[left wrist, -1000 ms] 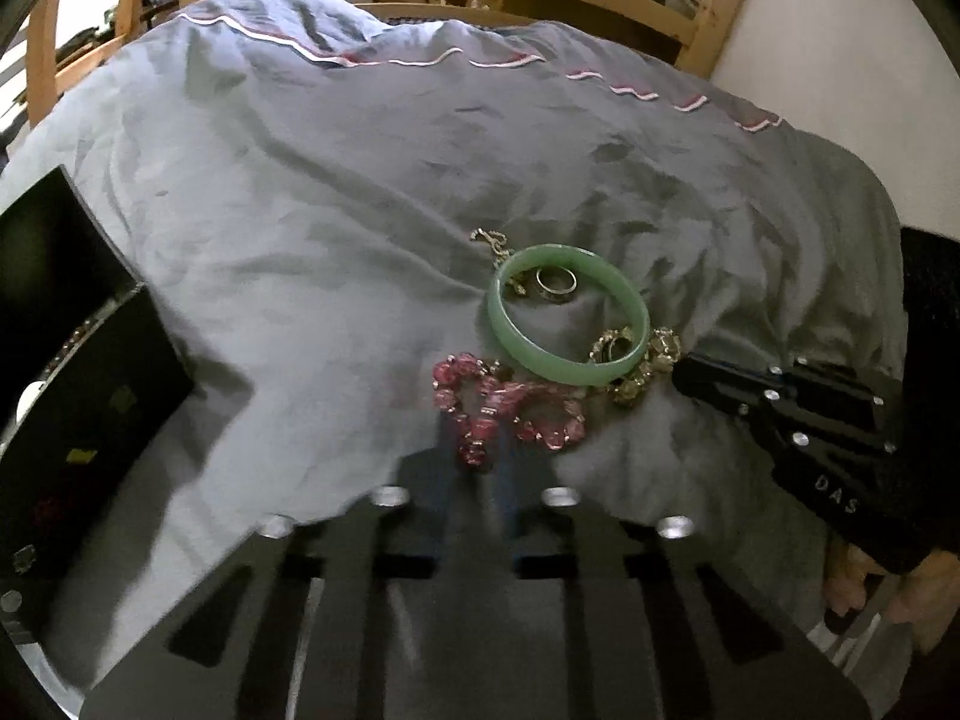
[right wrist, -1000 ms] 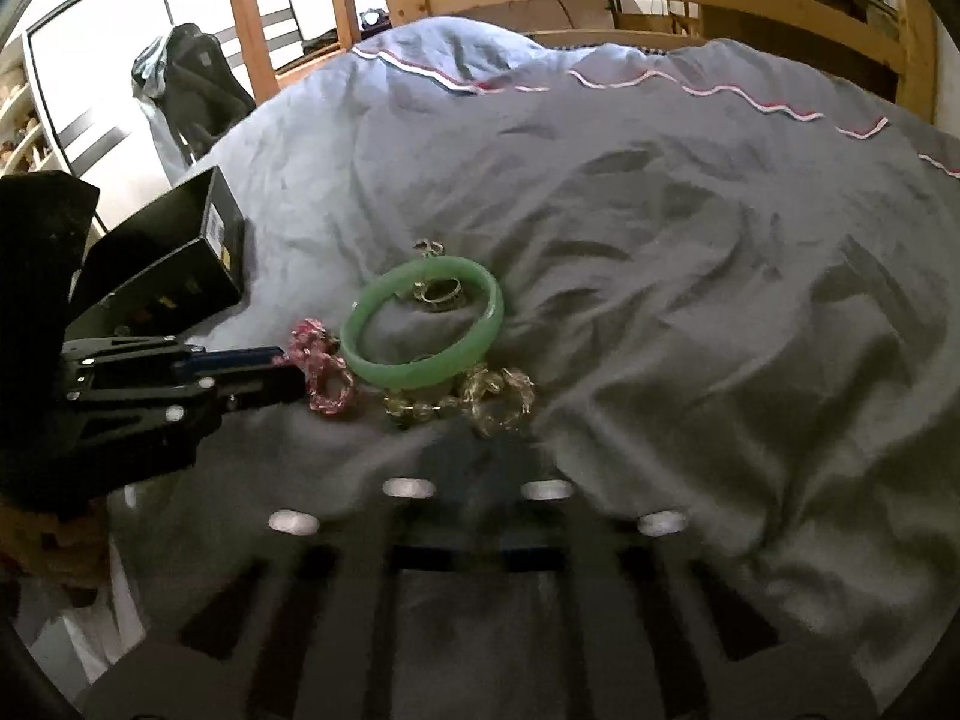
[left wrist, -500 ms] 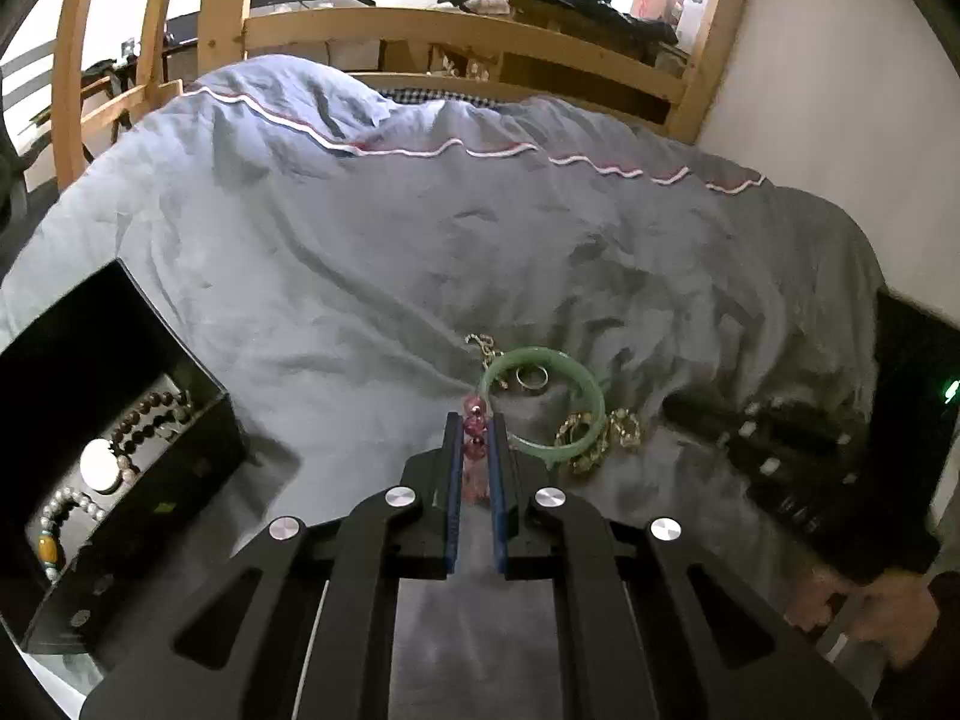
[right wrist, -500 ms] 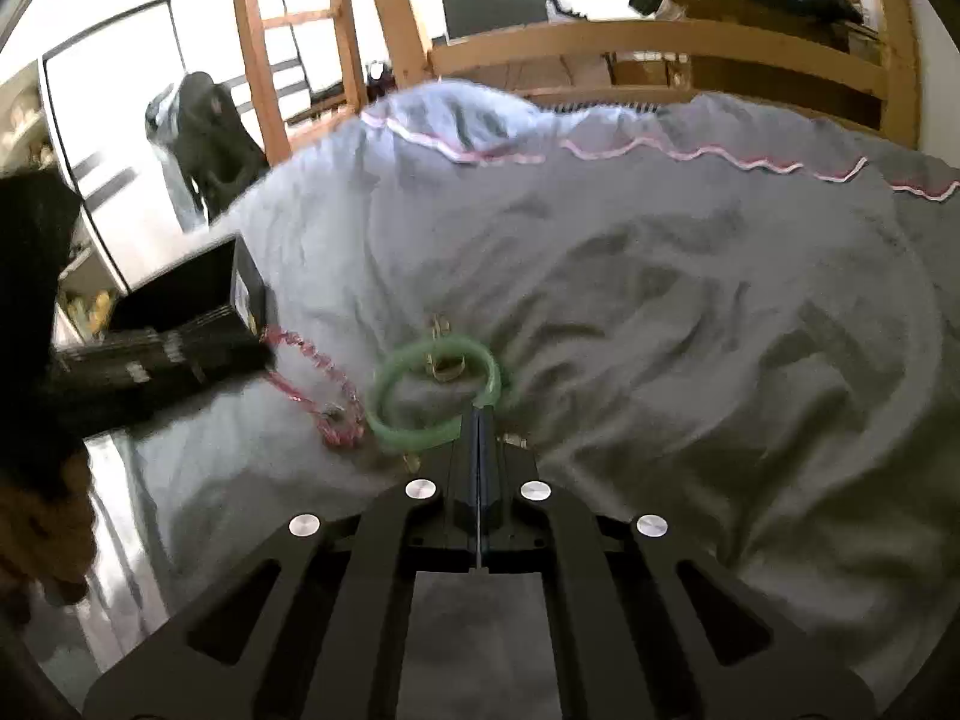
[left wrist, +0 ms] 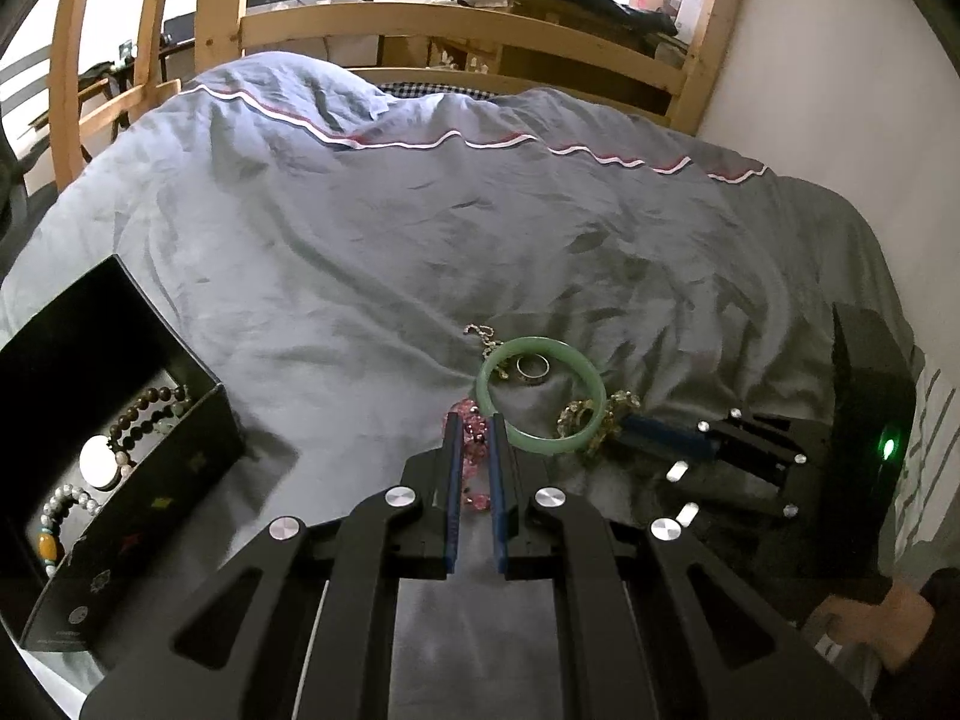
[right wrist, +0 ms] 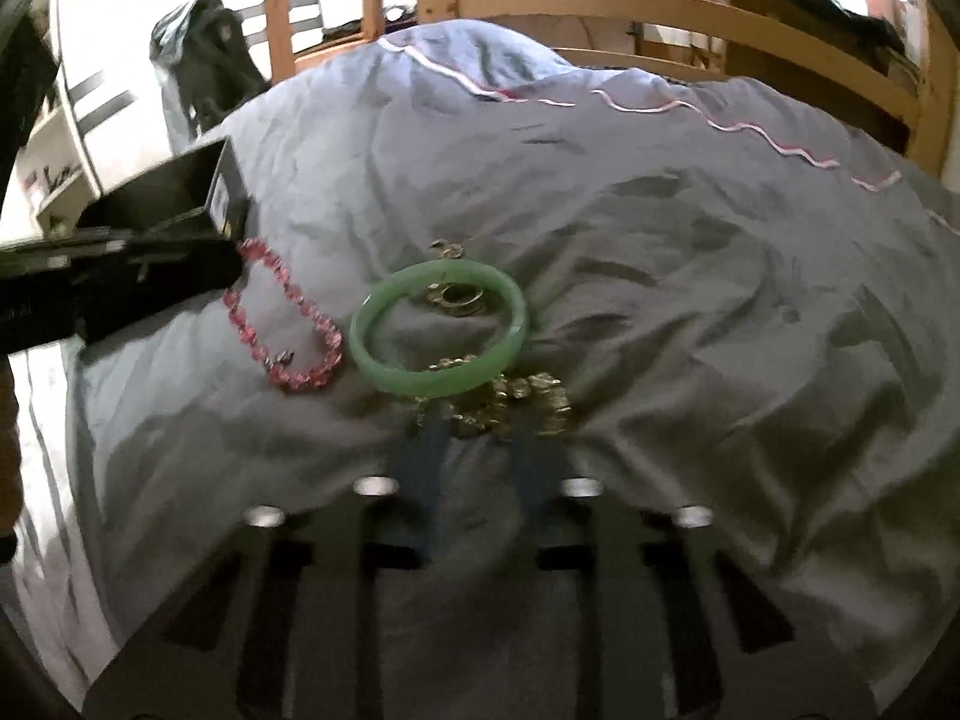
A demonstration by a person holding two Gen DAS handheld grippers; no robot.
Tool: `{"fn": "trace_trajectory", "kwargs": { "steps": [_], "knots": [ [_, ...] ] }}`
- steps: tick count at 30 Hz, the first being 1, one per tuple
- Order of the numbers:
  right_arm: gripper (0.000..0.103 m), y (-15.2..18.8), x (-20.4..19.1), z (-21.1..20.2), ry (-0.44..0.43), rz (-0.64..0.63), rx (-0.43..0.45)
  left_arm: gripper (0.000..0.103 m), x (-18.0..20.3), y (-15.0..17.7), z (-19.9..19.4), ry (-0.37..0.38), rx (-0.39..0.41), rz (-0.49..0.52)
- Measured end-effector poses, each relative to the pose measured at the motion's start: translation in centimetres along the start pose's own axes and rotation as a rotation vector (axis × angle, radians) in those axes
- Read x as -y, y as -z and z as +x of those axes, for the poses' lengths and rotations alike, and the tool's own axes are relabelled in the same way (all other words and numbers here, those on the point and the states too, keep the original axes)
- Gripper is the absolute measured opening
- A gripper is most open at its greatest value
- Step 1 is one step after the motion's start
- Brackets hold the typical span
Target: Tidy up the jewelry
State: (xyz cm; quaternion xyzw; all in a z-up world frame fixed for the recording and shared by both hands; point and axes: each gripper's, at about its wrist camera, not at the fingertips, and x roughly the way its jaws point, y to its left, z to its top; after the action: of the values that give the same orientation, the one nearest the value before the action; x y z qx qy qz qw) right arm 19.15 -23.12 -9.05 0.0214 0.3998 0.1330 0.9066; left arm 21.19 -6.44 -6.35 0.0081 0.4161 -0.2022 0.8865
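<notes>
My left gripper point(left wrist: 474, 420) is shut on a pink bead bracelet point(left wrist: 474, 450) and holds it above the grey duvet; the bracelet hangs from the gripper's tip in the right wrist view point(right wrist: 282, 324). A green bangle point(left wrist: 540, 396) lies on the duvet with a silver ring point(left wrist: 533, 367) inside it and a gold bead bracelet point(left wrist: 591, 420) at its near right edge. My right gripper point(right wrist: 480, 420) is open, its fingers either side of the gold bracelet point(right wrist: 516, 402) just below the bangle point(right wrist: 438, 324).
An open black jewelry box point(left wrist: 114, 456) with several bead bracelets inside stands at the left on the grey duvet point(left wrist: 420, 228). It also shows in the right wrist view point(right wrist: 180, 192). A wooden bed frame point(left wrist: 456, 24) runs behind. A white wall is at right.
My left gripper has closed on the pink bracelet and lifted it off the duvet. My right gripper was shut half a second ago and has opened around the gold bracelet.
</notes>
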Motion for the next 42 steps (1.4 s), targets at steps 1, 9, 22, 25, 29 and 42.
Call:
{"fn": "trace_trajectory", "kwargs": {
  "steps": [1, 9, 22, 25, 29, 42],
  "knots": [
    [0.000, -0.1, 0.4, -0.3, -0.010, 0.023, 0.015, 0.008, 0.0, 0.0, 0.0, -0.001, 0.002, -0.002],
    [0.000, -1.3, 1.0, -3.0, -0.051, 0.085, 0.143, 0.014, 0.0, 0.4, 0.7, -0.017, -0.035, 0.010],
    [0.045, 0.2, -1.2, 1.0, 0.031, -0.047, -0.012, 0.033, 0.7, 2.4, 4.2, -0.080, -0.168, 0.067],
    [0.017, -0.2, -0.3, 1.0, 0.019, -0.010, -0.007, 0.007, -0.1, 2.2, 3.9, -0.069, -0.155, 0.038],
    [0.000, -0.6, 0.7, -0.2, -0.030, 0.056, 0.046, 0.000, -0.6, 1.5, 2.3, -0.039, -0.084, 0.005],
    [0.055, -0.7, 0.5, 0.2, 0.013, 0.029, 0.020, 0.074, 2.6, 3.2, 4.2, -0.148, -0.127, 0.183]
  ]
}}
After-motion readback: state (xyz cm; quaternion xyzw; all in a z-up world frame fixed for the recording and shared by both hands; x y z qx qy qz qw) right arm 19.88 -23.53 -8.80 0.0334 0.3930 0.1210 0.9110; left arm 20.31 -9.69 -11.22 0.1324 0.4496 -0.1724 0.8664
